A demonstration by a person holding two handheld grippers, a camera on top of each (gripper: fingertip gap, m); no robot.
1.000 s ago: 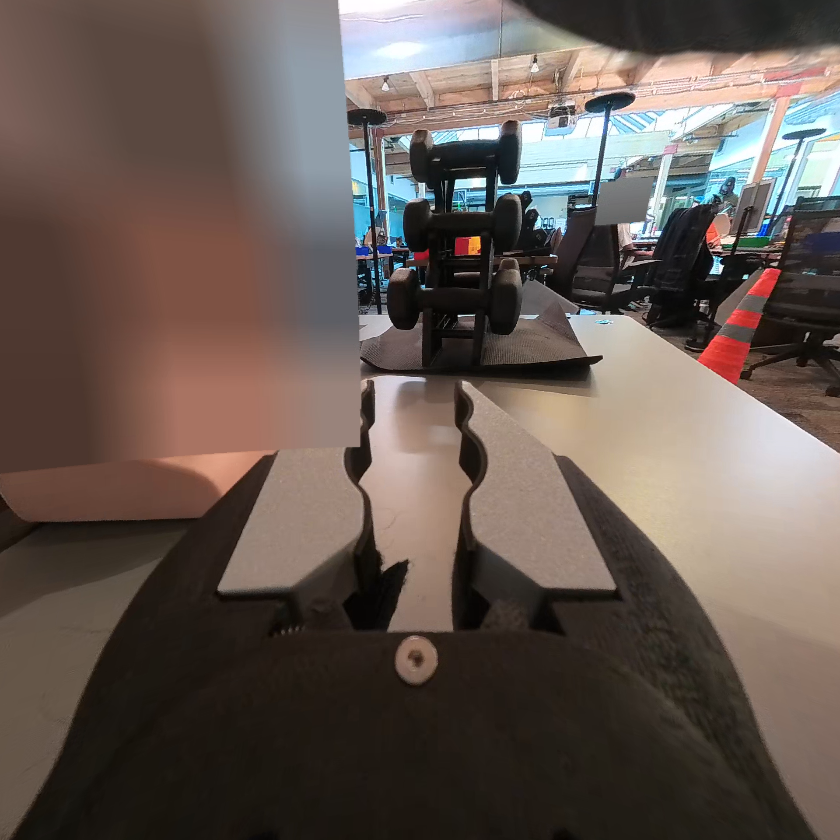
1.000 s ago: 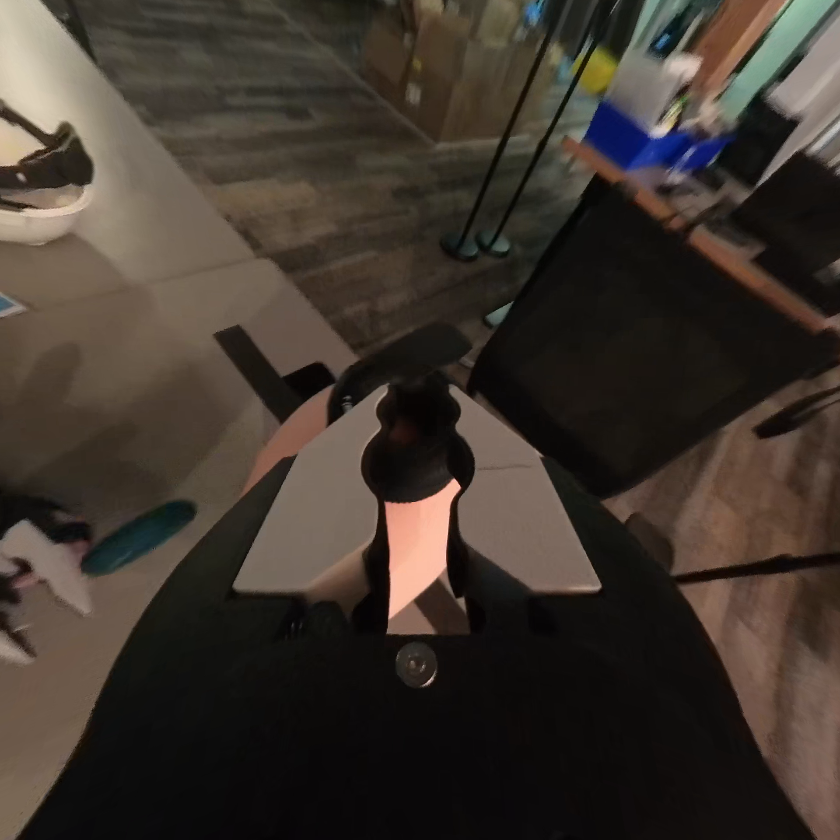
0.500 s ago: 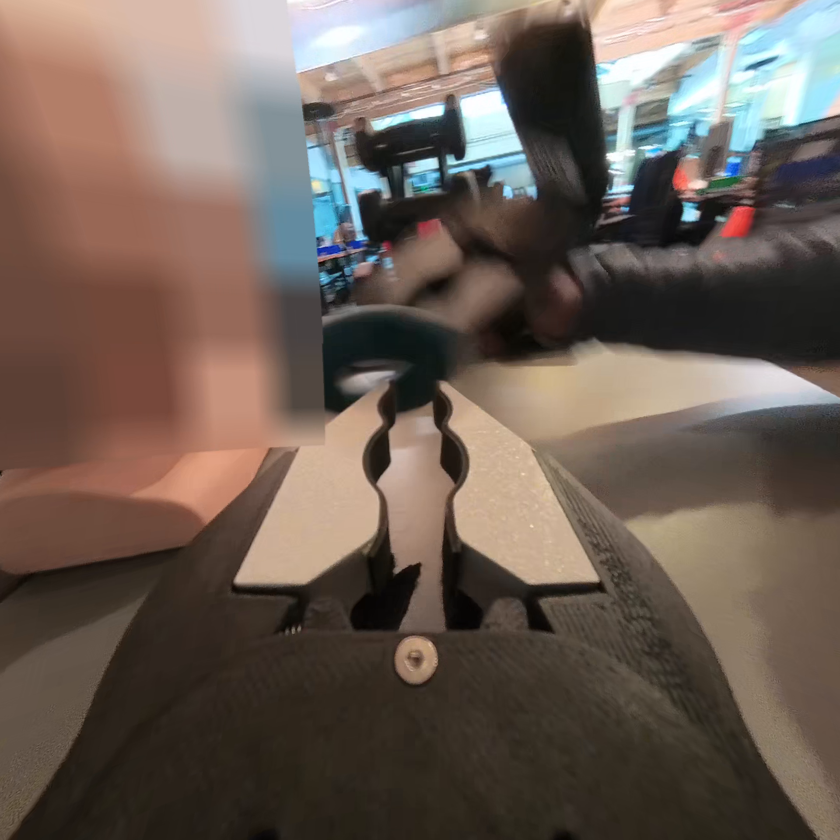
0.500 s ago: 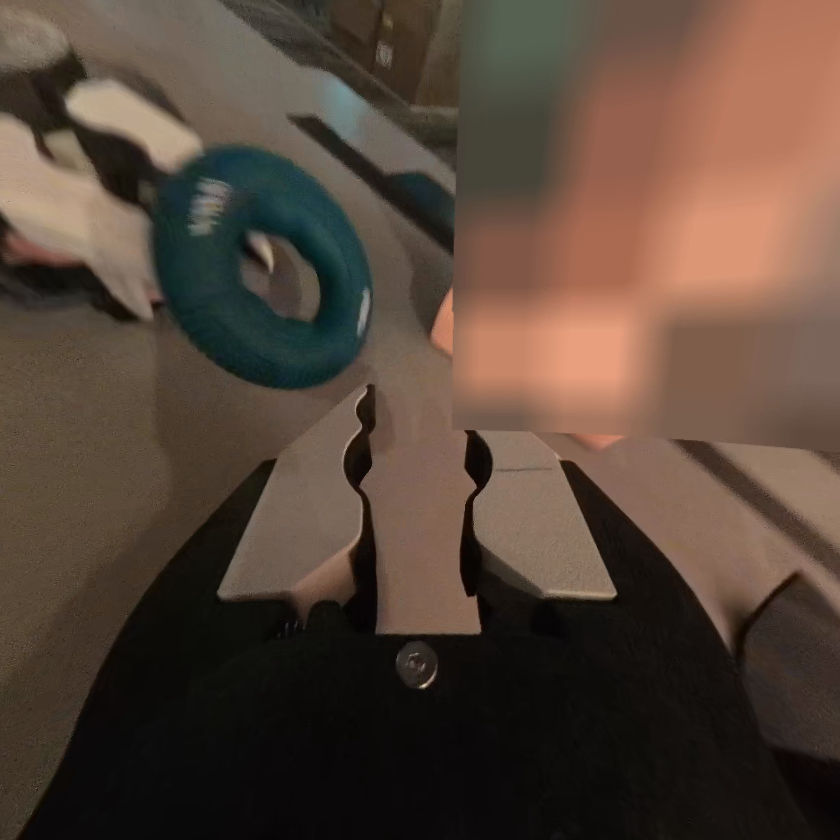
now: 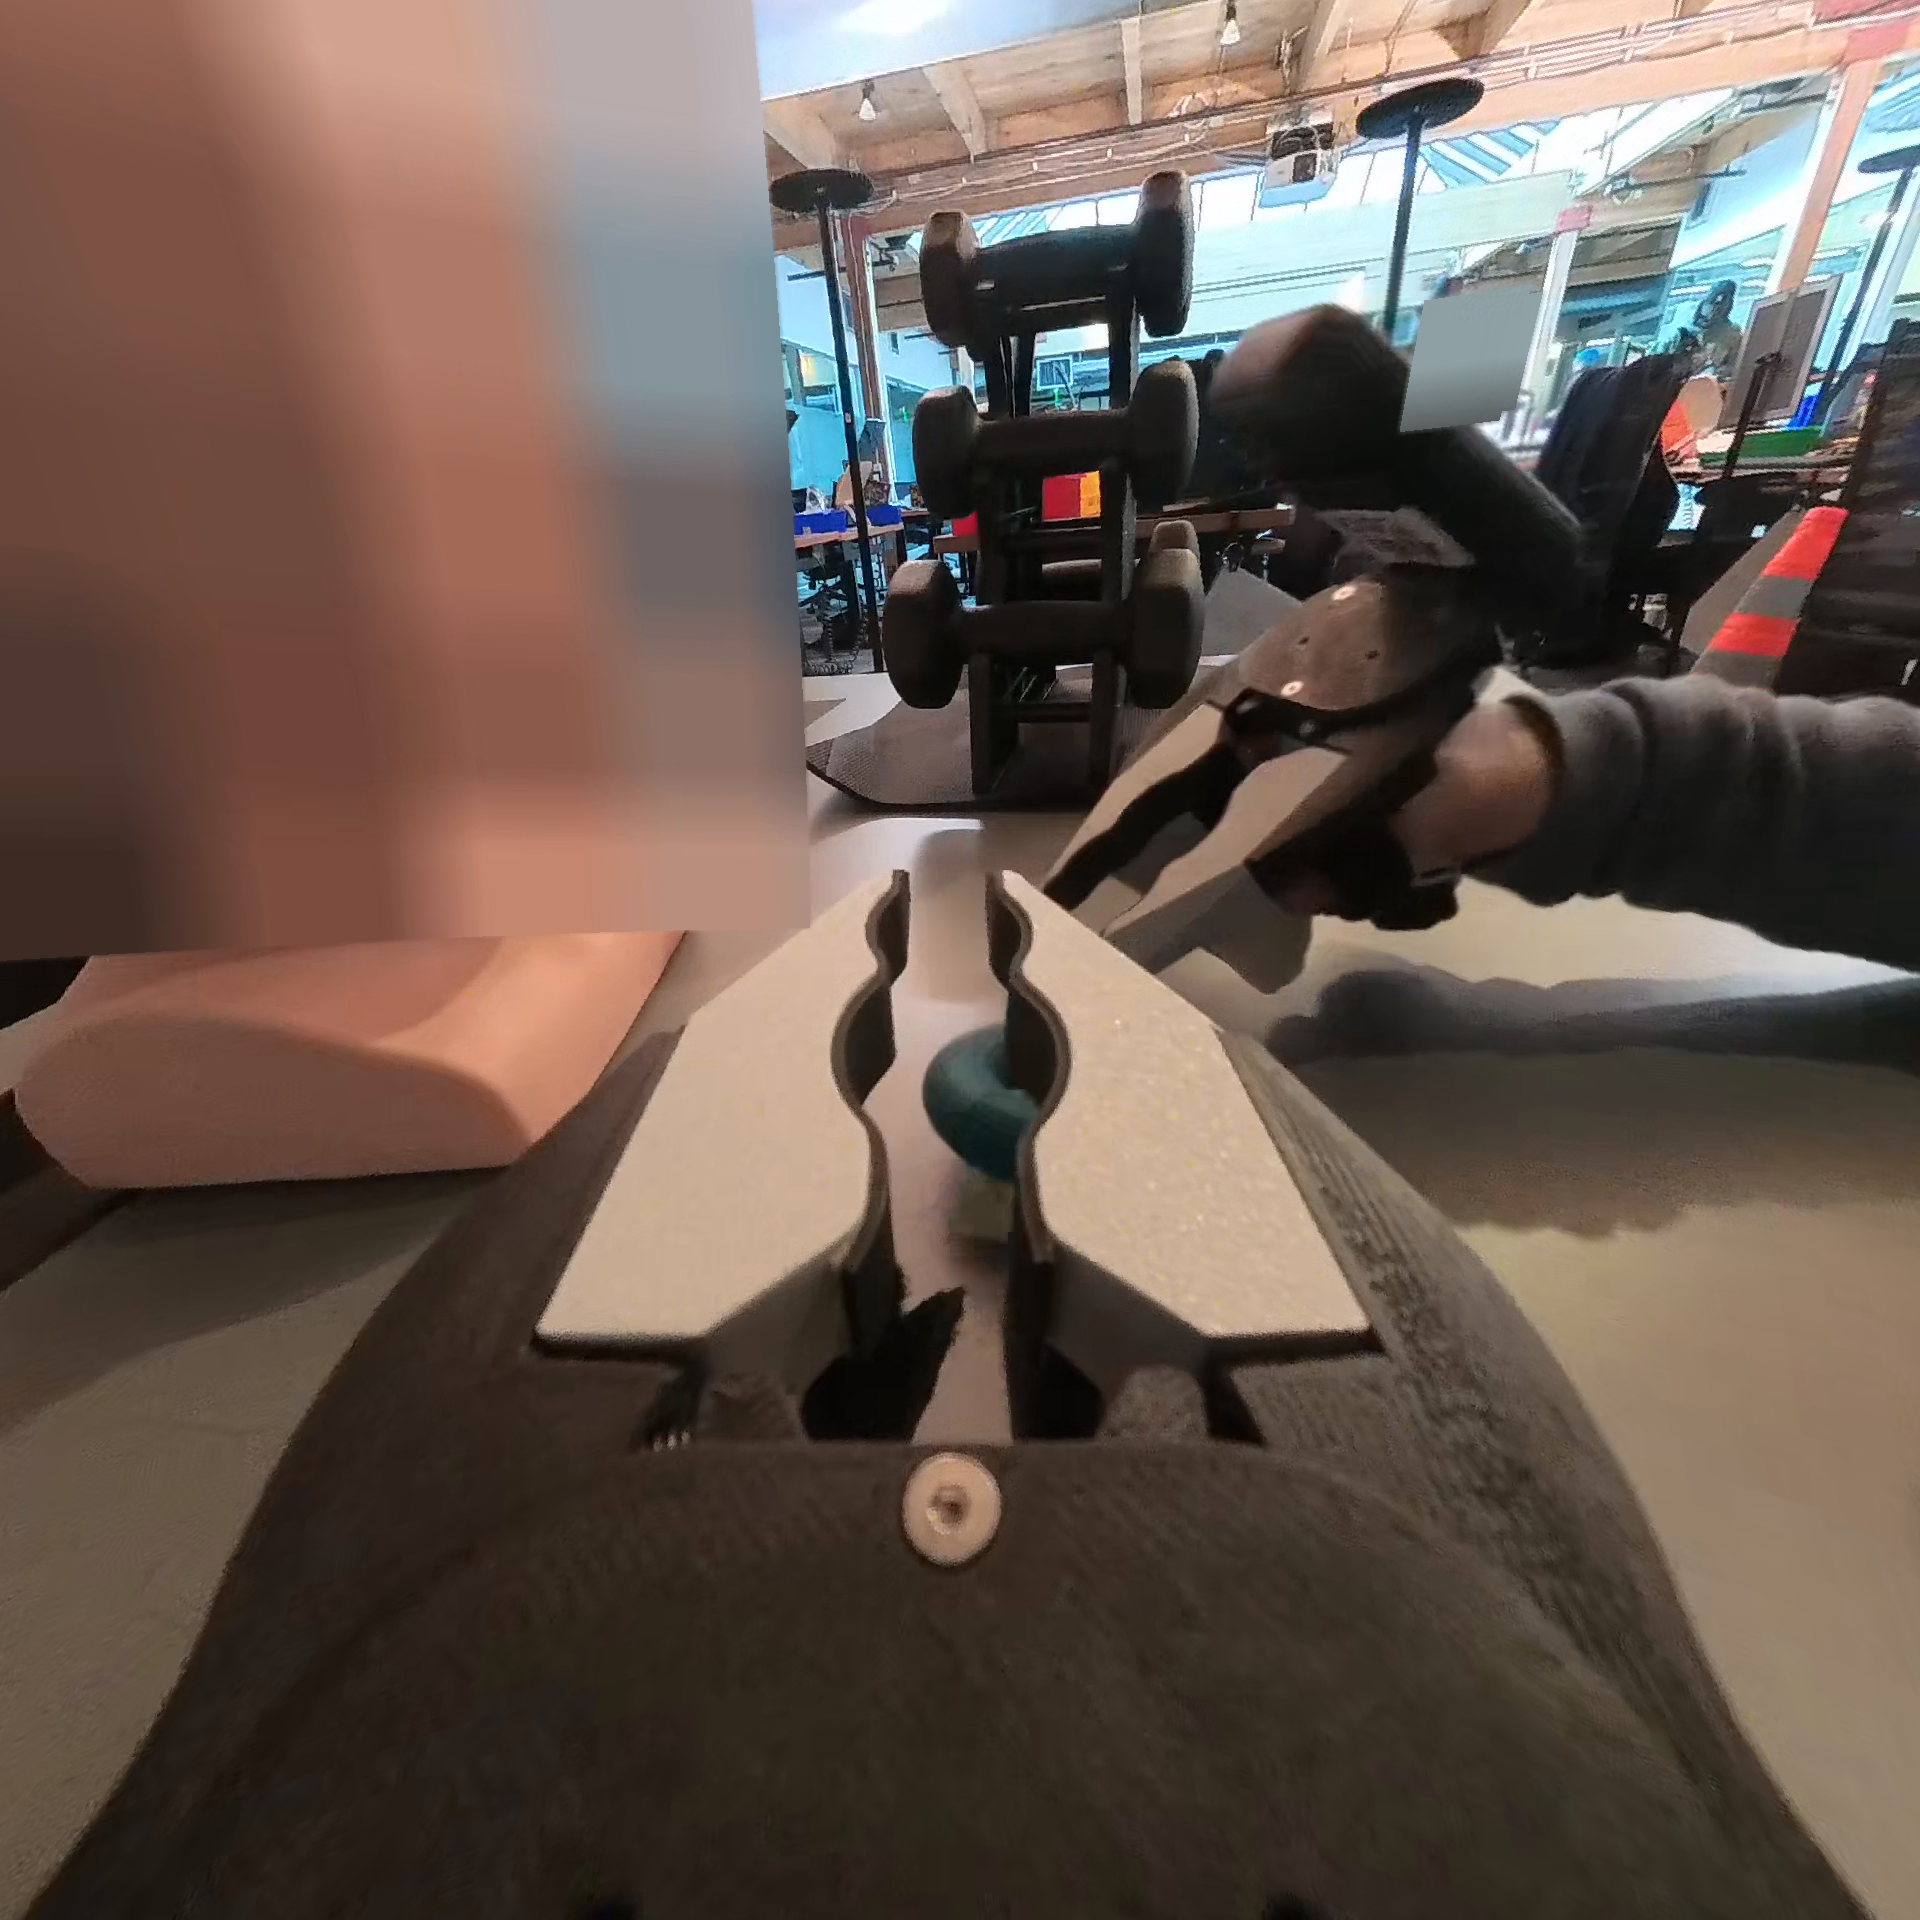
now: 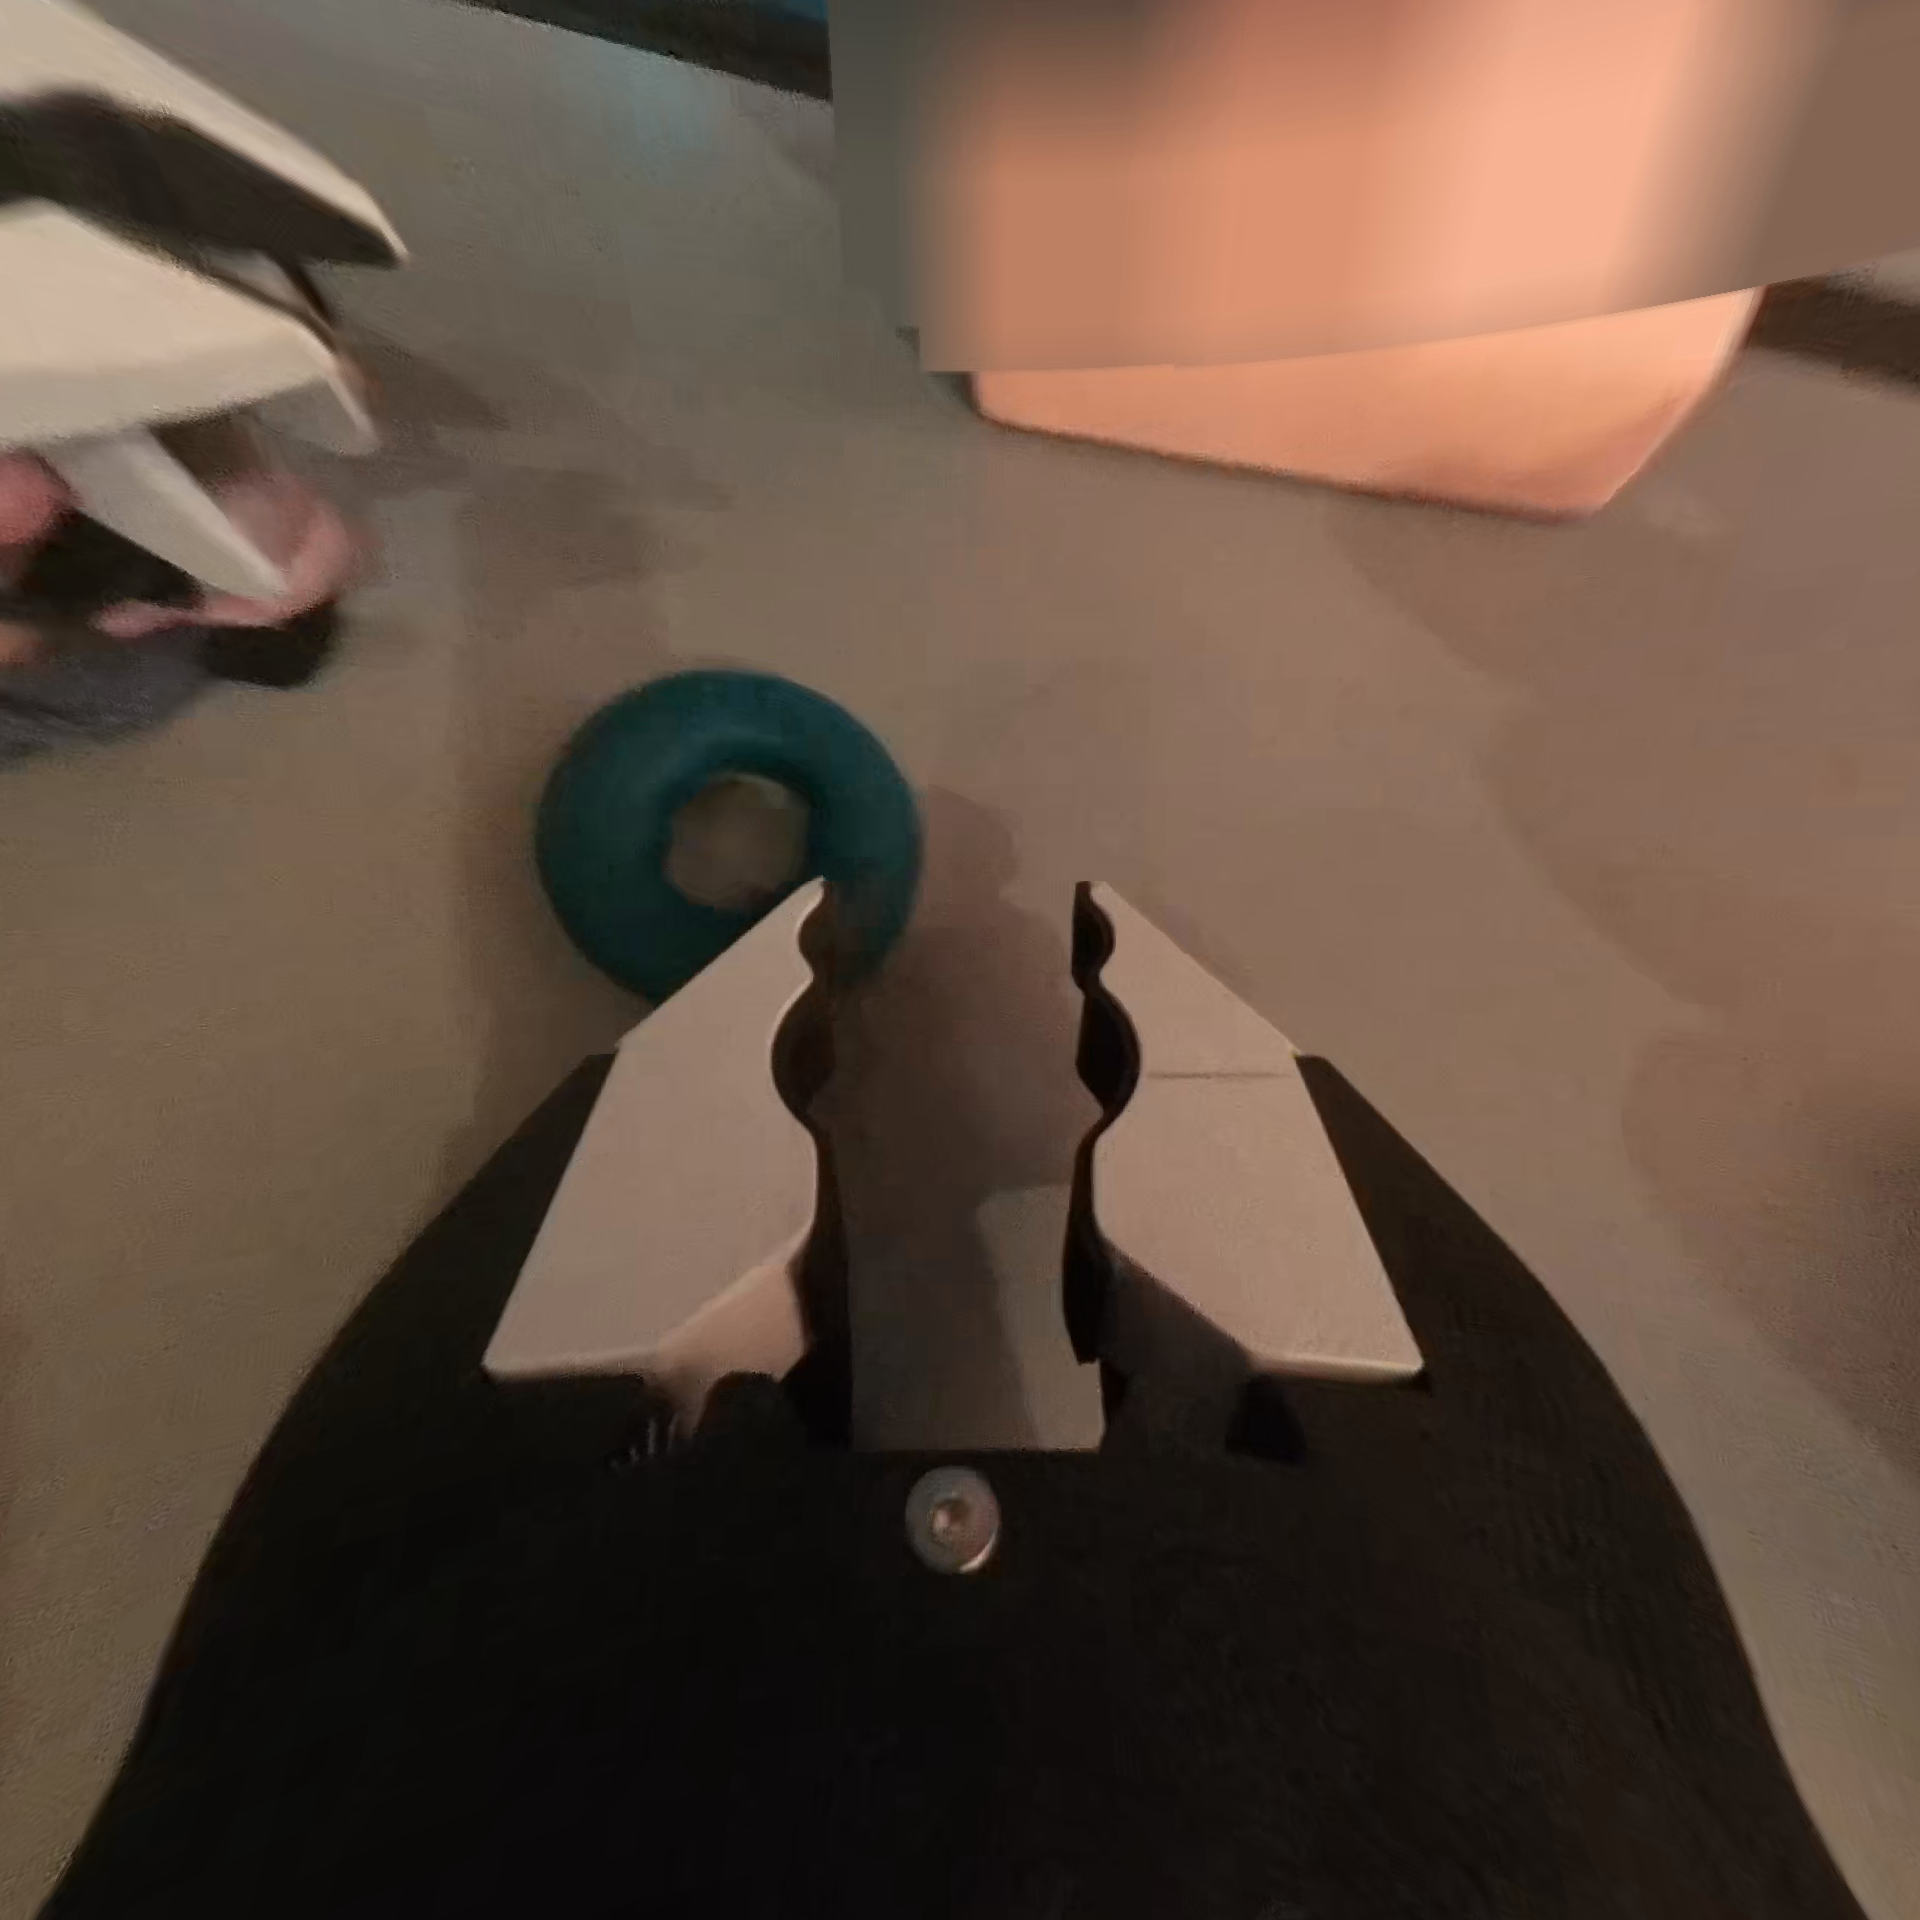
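A teal rubber ring (image 6: pixel 644 883) lies flat on the grey table (image 6: pixel 1247 727). My right gripper (image 6: pixel 951 888) is open and empty, its left fingertip over the ring's near right edge. My left gripper (image 5: pixel 945 883) has a narrow gap between its fingers and holds nothing. The ring (image 5: pixel 961 1107) shows below it through the gap, with a small white tag beside it. The right gripper (image 5: pixel 1086 914), held by a hand in a dark sleeve, points at the left one's tips. The left gripper (image 6: pixel 312 416) is blurred at the upper left, apart from the ring.
A peach-coloured block (image 5: pixel 312 1070) sits on the table to the left and also shows in the right wrist view (image 6: pixel 1351 416). A black rack of dumbbells (image 5: pixel 1049 540) stands on a dark mat at the table's back. Office chairs and an orange cone (image 5: pixel 1787 592) are beyond. The tips of one gripper are about 11 centimetres away from the tips of the other.
The ring was at my left gripper's tips half a second ago and now lies on the table. My right gripper swung in over the table and opened. The left fingers narrowed.
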